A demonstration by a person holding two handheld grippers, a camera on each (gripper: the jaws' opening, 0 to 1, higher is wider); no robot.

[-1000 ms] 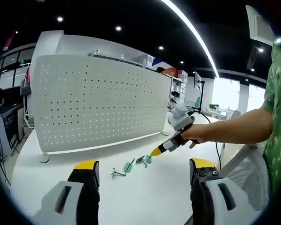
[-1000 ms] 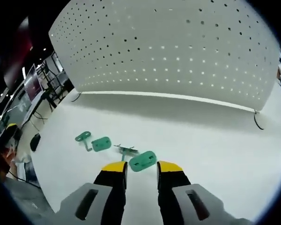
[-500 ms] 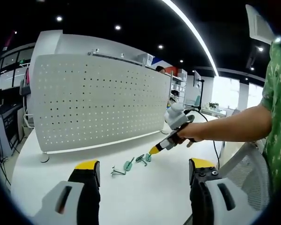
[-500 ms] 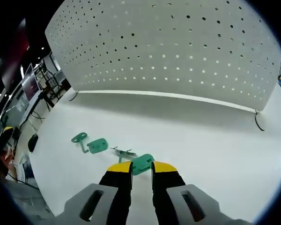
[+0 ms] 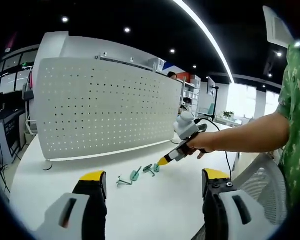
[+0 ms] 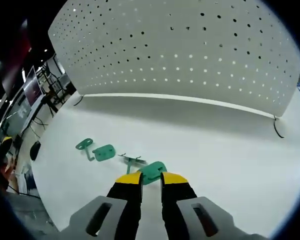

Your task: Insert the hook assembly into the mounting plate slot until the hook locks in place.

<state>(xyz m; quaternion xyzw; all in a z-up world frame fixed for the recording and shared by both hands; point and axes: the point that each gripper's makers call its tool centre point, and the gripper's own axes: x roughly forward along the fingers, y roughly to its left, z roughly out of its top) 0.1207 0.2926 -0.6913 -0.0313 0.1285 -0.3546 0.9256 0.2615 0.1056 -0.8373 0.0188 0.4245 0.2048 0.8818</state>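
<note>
Near the middle of the white table (image 6: 230,165) lies a green hook piece (image 6: 152,169) with a thin metal hook (image 6: 131,160) at its left. My right gripper (image 6: 151,178) is shut on that green piece, its yellow tips pinching the near edge. Further left lie a second green plate (image 6: 104,152) and a small green hook part (image 6: 84,145). In the left gripper view my left gripper (image 5: 154,176) hangs open above the table with nothing between its jaws. Beyond it, the right gripper (image 5: 165,160) touches the green pieces (image 5: 152,169).
A large white pegboard (image 5: 105,115) (image 6: 190,55) stands upright along the far side of the table. A person's hand and forearm (image 5: 240,137) reach in from the right. A black cable (image 6: 276,131) lies by the pegboard's right foot.
My right gripper's jaws have drawn together onto the green hook piece. The left gripper stays open and nearly still.
</note>
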